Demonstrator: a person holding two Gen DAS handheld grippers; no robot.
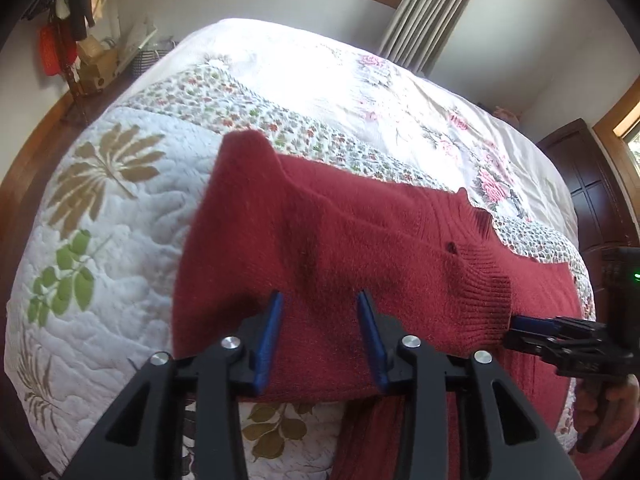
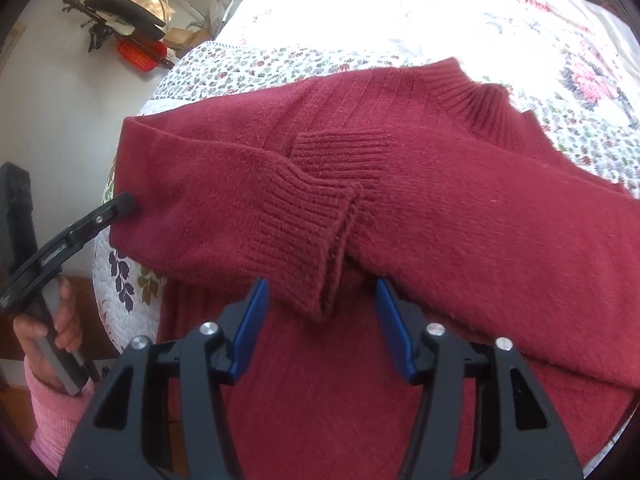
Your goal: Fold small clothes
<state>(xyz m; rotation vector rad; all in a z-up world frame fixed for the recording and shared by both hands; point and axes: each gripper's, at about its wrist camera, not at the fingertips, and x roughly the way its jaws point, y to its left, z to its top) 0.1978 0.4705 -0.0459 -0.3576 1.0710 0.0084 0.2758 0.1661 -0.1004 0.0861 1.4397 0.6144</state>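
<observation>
Both grippers, left [image 1: 320, 300] and right [image 2: 322, 286], hang spread over the red sweater [image 2: 440, 208], seemingly untouching.

The sweater [image 2: 400, 200] lies on the quilt [image 1: 100, 240] — sleeves crossed over its chest, collar farthest away.

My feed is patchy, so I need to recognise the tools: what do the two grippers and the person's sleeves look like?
Both the left gripper and the right gripper have black angular frames with silver round bolts and flat blue jaws. The right gripper's body shows a small green light. A pink knitted sleeve covers the left wrist.
</observation>
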